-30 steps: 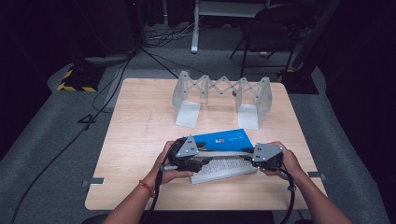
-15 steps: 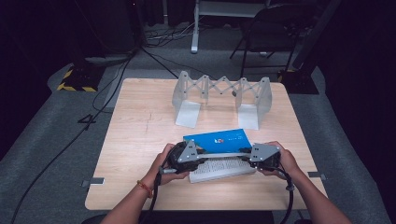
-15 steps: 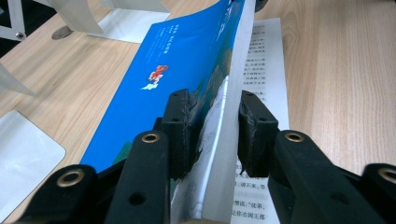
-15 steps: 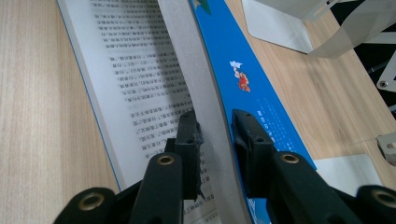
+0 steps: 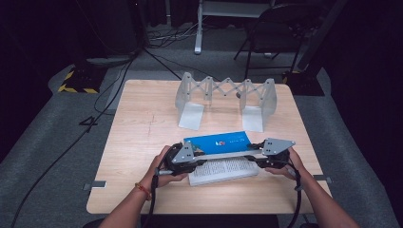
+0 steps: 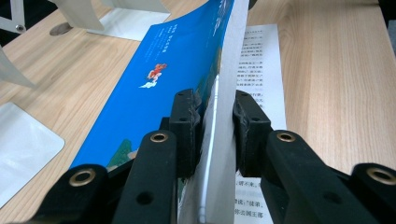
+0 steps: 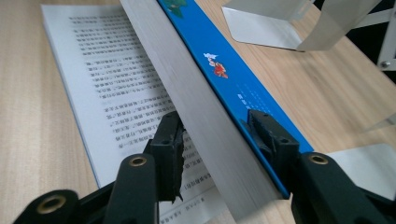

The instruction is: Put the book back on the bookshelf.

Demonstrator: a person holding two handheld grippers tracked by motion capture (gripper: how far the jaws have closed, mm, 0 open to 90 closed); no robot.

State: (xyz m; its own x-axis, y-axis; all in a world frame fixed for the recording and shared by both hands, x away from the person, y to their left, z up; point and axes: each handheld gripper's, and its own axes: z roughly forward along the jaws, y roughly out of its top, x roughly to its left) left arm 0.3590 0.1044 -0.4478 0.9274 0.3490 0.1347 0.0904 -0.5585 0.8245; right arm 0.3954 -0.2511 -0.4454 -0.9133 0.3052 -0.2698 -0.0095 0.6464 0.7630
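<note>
An open book lies near the table's front edge, its printed pages (image 5: 223,168) flat on the wood. Its blue cover (image 5: 218,141) and a thick block of pages (image 6: 224,93) stand up on edge. My left gripper (image 5: 200,155) is at the book's left end. Its jaws (image 6: 217,112) have just been closing and now clamp the raised block with both pads pressed on it. My right gripper (image 5: 254,155) is at the book's right end. Its jaws (image 7: 217,135) have just been opening and straddle the same block (image 7: 196,107) loosely, with a gap at the page-side pad.
A grey metal expanding bookstand (image 5: 223,95) with two flat foot plates stands at the back of the wooden table (image 5: 142,123), just beyond the book. Grey carpet, cables and chair legs surround the table.
The right gripper shifted a little to the right at the book's end and its jaws spread. The left gripper stayed put and tightened on the raised block.
</note>
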